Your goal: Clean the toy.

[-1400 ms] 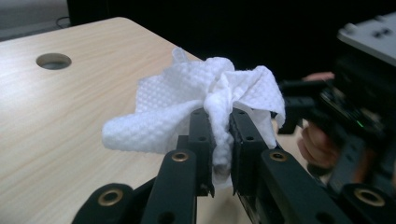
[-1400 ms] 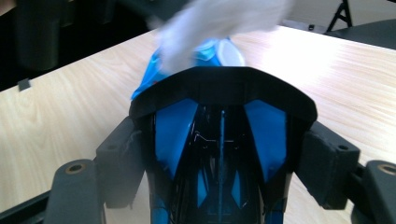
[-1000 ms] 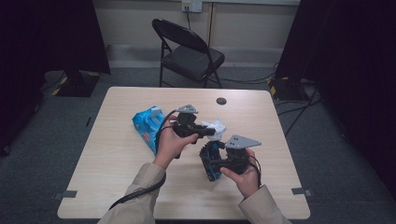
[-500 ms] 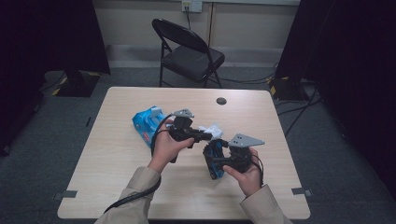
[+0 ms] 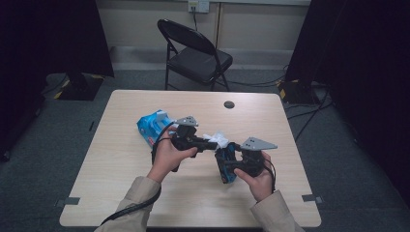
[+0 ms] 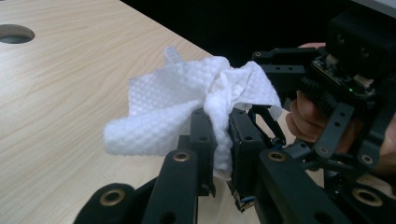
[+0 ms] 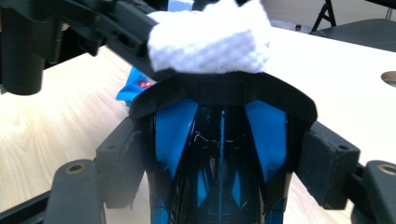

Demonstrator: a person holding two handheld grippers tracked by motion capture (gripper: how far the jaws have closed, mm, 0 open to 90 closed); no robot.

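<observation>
My left gripper (image 6: 223, 135) is shut on a crumpled white wipe (image 6: 187, 98). In the high view it (image 5: 212, 143) holds the wipe (image 5: 221, 139) above the table's middle, against the top of a glossy black-and-blue object (image 5: 226, 167). My right gripper (image 7: 224, 161) is shut on that object (image 7: 219, 130), one pad on each side. From the right gripper view, the wipe (image 7: 210, 39) rests on the object's curved black upper edge, and the left gripper's black jaws come in from the upper left.
A blue wipes pack (image 5: 152, 126) lies on the wooden table (image 5: 121, 193) left of the hands. A round cable hole (image 5: 229, 104) sits near the far edge. A black folding chair (image 5: 196, 55) stands beyond the table.
</observation>
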